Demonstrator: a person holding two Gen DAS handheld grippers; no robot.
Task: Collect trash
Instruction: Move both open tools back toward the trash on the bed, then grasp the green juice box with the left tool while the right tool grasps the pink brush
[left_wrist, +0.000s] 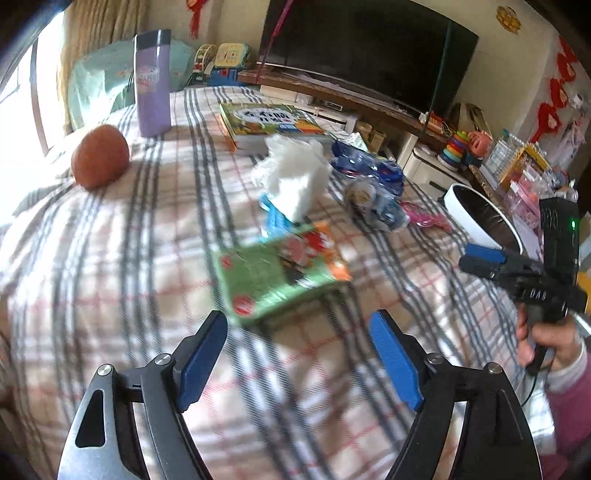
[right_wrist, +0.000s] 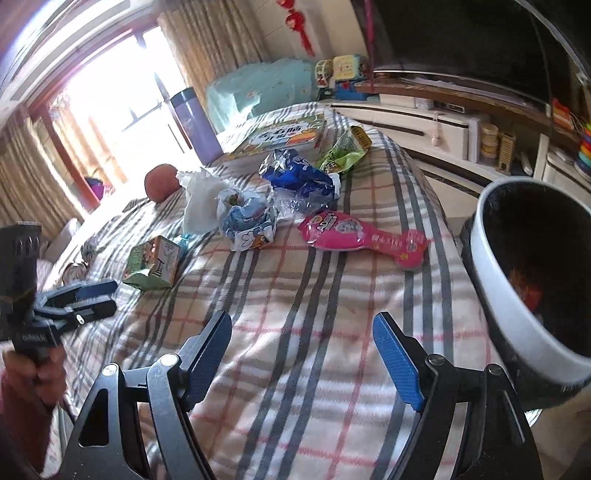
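Several pieces of trash are spread on the checked cloth (right_wrist: 295, 295): a green carton (left_wrist: 277, 273), white tissue (left_wrist: 291, 177), blue wrappers (right_wrist: 299, 177) and a pink packet (right_wrist: 354, 236). Both the left gripper (left_wrist: 299, 354) and right gripper (right_wrist: 303, 354) are held wide and empty. A pick appears to be starting; the carton, nearest the left gripper, would need straddling, then carrying to the white bin (right_wrist: 495, 295) at right.

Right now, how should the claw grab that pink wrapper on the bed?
Probably take the pink wrapper by its narrow tail end, nearest the white bin. It lies flat on the plaid blanket, so come down from above with the open right claw, pinching across the thin neck rather than the puffy wide end.
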